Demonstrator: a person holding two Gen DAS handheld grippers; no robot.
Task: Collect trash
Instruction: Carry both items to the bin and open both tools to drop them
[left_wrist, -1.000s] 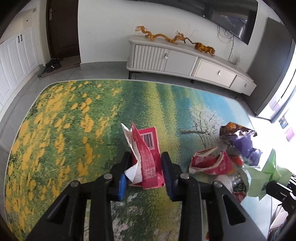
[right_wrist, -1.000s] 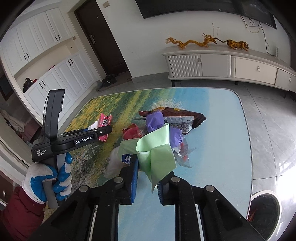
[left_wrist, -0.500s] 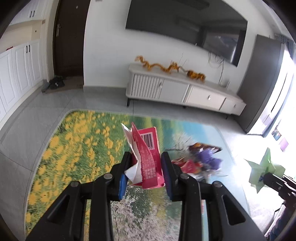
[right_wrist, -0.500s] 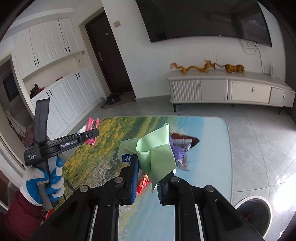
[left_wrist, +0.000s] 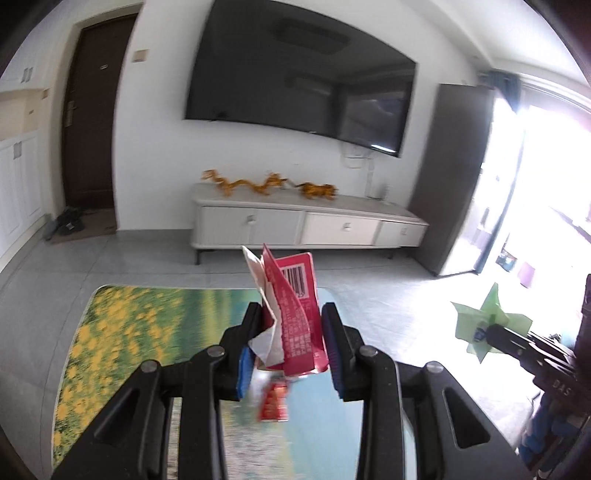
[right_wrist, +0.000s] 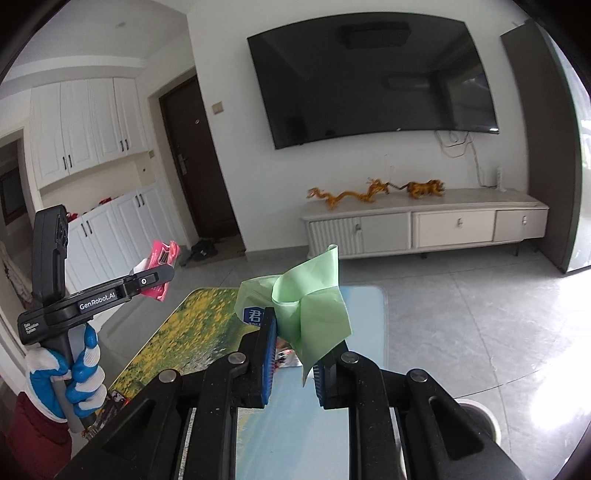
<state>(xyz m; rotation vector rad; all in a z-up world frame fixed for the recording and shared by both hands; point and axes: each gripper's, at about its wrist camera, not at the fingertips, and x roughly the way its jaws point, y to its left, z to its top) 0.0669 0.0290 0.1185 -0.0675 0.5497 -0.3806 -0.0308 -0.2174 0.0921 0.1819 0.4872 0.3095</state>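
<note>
My left gripper (left_wrist: 290, 343) is shut on a crumpled pink wrapper (left_wrist: 295, 314) with a barcode and white paper, held high above the landscape-print table (left_wrist: 147, 332). It also shows in the right wrist view (right_wrist: 162, 258) at the left. My right gripper (right_wrist: 293, 354) is shut on a light green plastic bag (right_wrist: 310, 306), also lifted above the table; the bag shows at the right of the left wrist view (left_wrist: 480, 325). A red wrapper (left_wrist: 275, 402) lies blurred on the table below the left gripper.
A white TV cabinet (right_wrist: 424, 229) with golden dragon figures (right_wrist: 351, 194) stands against the far wall under a wall TV (right_wrist: 369, 77). A round bin's rim (right_wrist: 480, 417) shows on the floor at lower right. White cupboards (right_wrist: 92, 125) and a dark door (right_wrist: 195, 158) are at left.
Both grippers have risen and tilted upward with their loads; the table and its trash pile have dropped to the bottom of both views.
</note>
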